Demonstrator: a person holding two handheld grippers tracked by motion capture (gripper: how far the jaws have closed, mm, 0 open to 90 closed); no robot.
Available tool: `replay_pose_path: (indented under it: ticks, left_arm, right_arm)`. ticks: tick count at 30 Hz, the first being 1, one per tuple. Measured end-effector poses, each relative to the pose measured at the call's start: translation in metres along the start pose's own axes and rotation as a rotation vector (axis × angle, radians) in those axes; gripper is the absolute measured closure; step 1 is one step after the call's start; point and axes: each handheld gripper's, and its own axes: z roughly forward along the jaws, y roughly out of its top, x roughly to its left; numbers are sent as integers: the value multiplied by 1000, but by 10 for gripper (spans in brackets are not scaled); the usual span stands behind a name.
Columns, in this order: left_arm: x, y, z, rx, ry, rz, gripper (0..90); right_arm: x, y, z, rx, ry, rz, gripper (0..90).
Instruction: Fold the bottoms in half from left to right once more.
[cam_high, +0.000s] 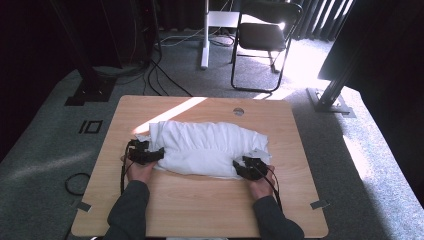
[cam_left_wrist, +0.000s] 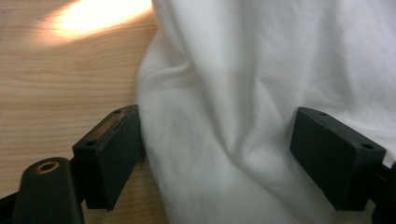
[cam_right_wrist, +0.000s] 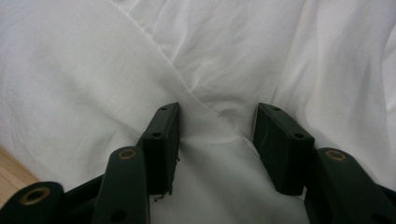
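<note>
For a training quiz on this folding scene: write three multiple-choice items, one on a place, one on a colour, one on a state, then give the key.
1. Where does the white crumpled cloth garment lie?
A. on the light wooden tabletop
B. on the chair seat
C. on the carpet

2. What colour is the garment?
A. blue
B. white
C. striped red

3. How do the left tongs stand?
A. shut tight on a cable
B. holding a cup
C. jaws wide, with cloth between them

Key:
1 A: the high view shows the garment in the middle of the tabletop.
2 B: it reads plain white in every view.
3 C: the left gripper view shows the black jaws far apart, with a fold of cloth lying between.
</note>
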Motion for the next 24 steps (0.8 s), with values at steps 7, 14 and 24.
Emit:
replay_pose_path:
  ticks: [7, 14, 24]
  left_arm:
    - [12, 2, -6, 15, -204, -86, 844]
    - [23, 1, -39, -122, -330, -129, 861]
    - [18, 11, -59, -234, -426, -117, 860]
  right_arm:
    - [1, 0, -1, 5, -5, 0, 500]
    - [5, 1, -5, 48, -28, -20, 524]
    - [18, 32, -29, 4, 36, -39, 507]
